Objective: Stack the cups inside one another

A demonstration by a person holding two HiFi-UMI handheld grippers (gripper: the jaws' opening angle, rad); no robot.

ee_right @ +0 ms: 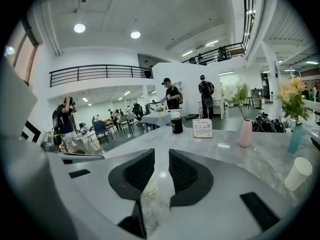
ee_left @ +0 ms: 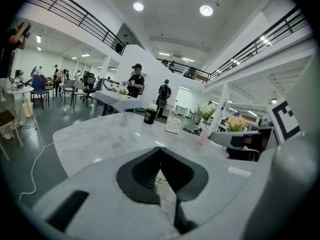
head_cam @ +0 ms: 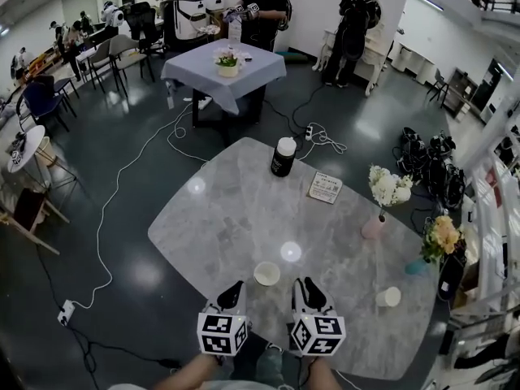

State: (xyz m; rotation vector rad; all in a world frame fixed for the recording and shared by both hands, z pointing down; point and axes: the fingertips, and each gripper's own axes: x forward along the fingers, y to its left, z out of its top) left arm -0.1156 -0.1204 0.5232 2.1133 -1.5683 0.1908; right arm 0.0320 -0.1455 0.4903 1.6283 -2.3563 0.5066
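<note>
A pale paper cup (head_cam: pixel 266 273) stands on the grey marble table (head_cam: pixel 227 210), just ahead of and between my two grippers. My left gripper (head_cam: pixel 236 288) is to the cup's left, its jaw tips meeting. In the left gripper view the same cup (ee_left: pixel 161 180) shows low through the slit under the closed tips of the left gripper (ee_left: pixel 160 151). My right gripper (head_cam: pixel 306 288) is to the cup's right. Its jaws (ee_right: pixel 161 156) stand a narrow gap apart, and the cup (ee_right: pixel 151 184) shows through that gap, not gripped. A second cup (head_cam: pixel 390 296) (ee_right: pixel 299 174) stands far right.
Farther back on the table are a black bottle with a white lid (head_cam: pixel 283 157), a small card (head_cam: pixel 325 188) and a pink vase of white flowers (head_cam: pixel 374 227). A blue vase of yellow flowers (head_cam: pixel 421 265) stands near the right edge. Cables cross the floor beyond.
</note>
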